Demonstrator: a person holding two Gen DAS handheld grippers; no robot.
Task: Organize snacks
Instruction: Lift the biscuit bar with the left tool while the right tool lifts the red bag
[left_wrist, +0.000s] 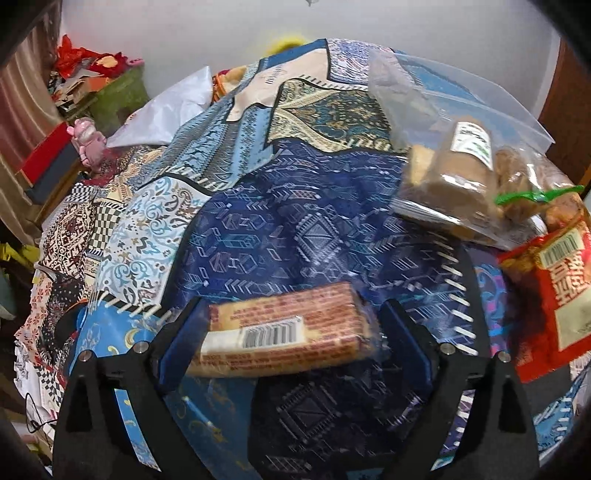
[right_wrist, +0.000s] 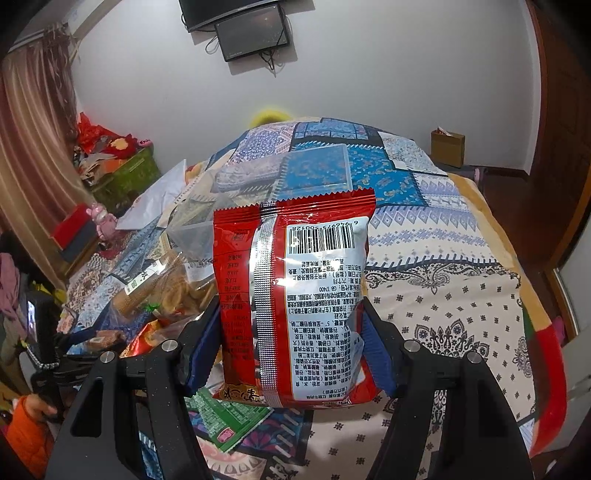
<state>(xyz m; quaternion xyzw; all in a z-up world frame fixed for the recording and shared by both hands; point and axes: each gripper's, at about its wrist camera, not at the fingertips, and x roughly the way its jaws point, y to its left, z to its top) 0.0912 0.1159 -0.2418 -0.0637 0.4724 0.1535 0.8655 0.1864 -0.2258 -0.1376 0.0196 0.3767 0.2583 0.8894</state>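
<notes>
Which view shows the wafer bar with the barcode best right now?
The left wrist view: the wafer bar lies large and central on the patterned bedspread, between the open fingers of the left hand-held gripper, barcode up. In the right wrist view the wafer bar is only a small sliver at the left, beside the red snack bag.

Wafer pack (left_wrist: 284, 328) on bedspread (left_wrist: 258, 236)

The wafer bar (left_wrist: 284, 328) on the patchwork bedspread (left_wrist: 295, 206) is motion-blurred — its small print cannot be read. To its right, a red snack pack (left_wrist: 554, 295) is cut off by the frame edge. In the right wrist view, the red noodle packet (right_wrist: 295, 295) hides the bedspread behind it — its front face is unseen.
</notes>
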